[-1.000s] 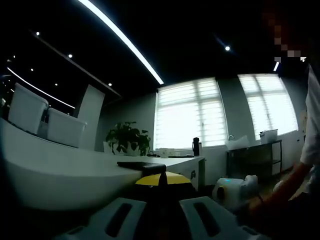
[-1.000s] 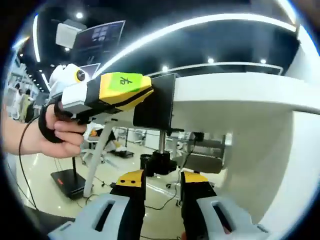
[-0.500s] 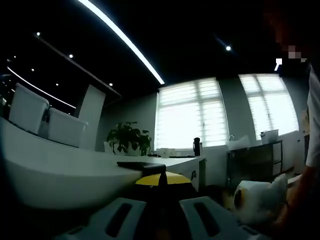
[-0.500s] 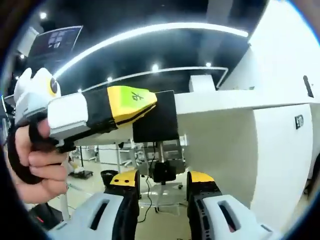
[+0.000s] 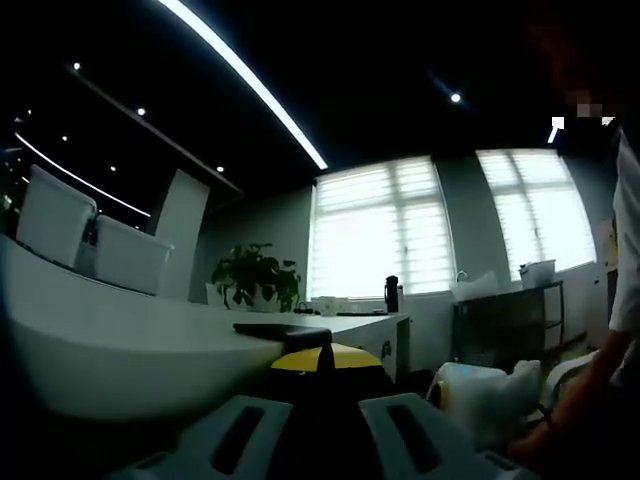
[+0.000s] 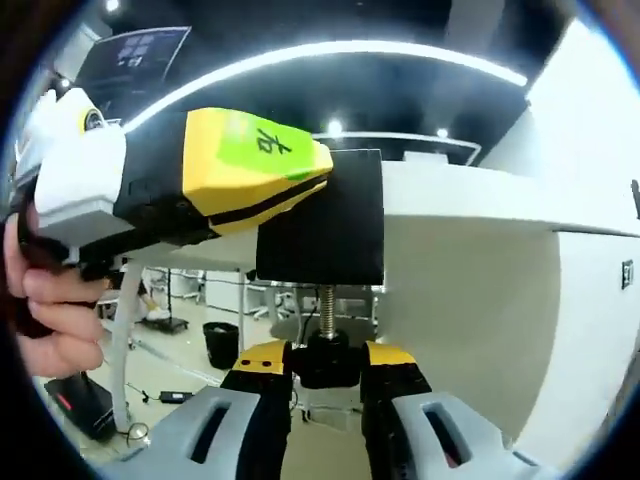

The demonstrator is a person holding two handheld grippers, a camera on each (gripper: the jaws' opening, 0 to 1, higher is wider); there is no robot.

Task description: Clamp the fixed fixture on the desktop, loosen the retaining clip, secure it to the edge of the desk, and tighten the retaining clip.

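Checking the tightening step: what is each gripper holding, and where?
Right gripper pinches the clamp's black screw knob; left gripper grips the clamp's black body.

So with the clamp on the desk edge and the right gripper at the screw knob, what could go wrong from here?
The right gripper closes on the black knob with only its yellow tips, so it may slip while turning. The left gripper pinches the black clamp body near one corner; twisting the screw could rotate the fixture off the white desk edge. How firmly the clamp bites the desk cannot be told.

A green label on the left gripper (image 6: 255, 165) bears one handwritten Chinese character, apparently 右.
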